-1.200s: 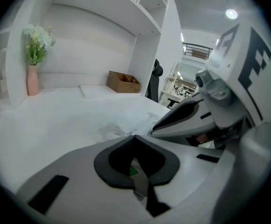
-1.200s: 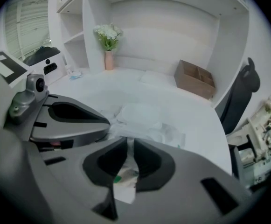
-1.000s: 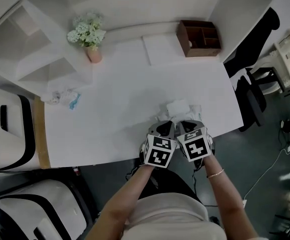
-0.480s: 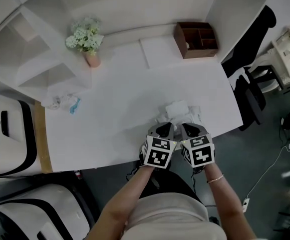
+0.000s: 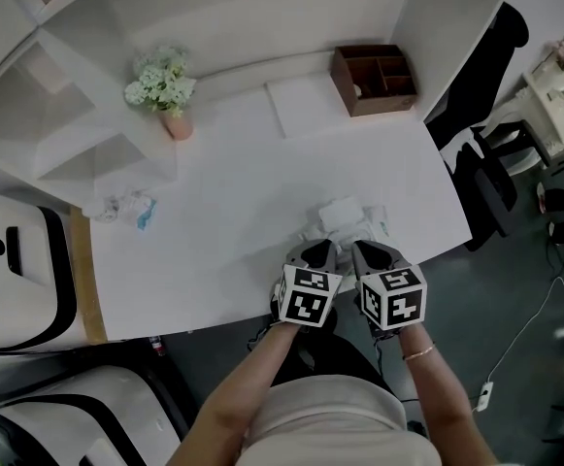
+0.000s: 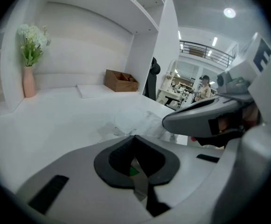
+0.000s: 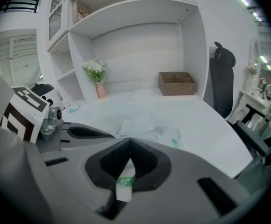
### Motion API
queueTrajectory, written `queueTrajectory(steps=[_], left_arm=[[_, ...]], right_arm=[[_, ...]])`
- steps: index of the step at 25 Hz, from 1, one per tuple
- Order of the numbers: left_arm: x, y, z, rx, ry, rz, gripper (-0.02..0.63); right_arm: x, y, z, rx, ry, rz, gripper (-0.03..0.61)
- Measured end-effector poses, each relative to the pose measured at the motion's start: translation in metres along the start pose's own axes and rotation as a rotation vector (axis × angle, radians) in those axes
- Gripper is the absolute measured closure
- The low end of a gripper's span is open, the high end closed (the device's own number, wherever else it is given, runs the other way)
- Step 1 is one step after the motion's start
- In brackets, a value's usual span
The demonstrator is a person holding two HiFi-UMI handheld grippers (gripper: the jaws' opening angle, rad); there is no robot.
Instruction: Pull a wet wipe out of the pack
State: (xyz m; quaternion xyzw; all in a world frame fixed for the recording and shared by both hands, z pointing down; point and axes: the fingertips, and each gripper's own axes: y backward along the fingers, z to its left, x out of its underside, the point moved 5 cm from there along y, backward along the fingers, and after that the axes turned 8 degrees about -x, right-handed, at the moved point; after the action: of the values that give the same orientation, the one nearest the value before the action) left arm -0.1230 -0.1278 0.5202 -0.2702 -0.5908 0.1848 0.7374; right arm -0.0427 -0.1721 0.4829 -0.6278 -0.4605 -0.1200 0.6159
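The wet wipe pack, white crinkled film with a little green print, lies near the table's front edge. Both grippers sit side by side at its near end. My left gripper is shut, and a sliver of green-and-white film shows between its jaws. My right gripper is shut too, pinching a white strip with a green label. Beyond the jaws the pack lies rumpled on the table. The left gripper view has the pack just ahead and the right gripper's body beside it.
A pink vase of flowers, a flat white pad and a brown wooden organiser stand at the back of the table. Crumpled wipes lie at the left edge. A dark chair stands off the right side.
The right gripper has rolled about its own axis, its marker cube turning and shifting slightly down-right. The left gripper has stayed put. Both have remained shut.
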Motion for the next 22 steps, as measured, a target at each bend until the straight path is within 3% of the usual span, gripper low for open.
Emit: queueTrajectory(steps=[12,22], left_arm=[[0.0,-0.001,0.001,-0.005,-0.025,0.013,0.62],[-0.001,0.0,0.002,-0.012,-0.054,0.022,0.62]], right_arm=[[-0.025,0.036,0.003,-0.005,-0.031,-0.17,0.574],[-0.034,0.069,-0.001,-0.002,-0.135,-0.3,0.574]])
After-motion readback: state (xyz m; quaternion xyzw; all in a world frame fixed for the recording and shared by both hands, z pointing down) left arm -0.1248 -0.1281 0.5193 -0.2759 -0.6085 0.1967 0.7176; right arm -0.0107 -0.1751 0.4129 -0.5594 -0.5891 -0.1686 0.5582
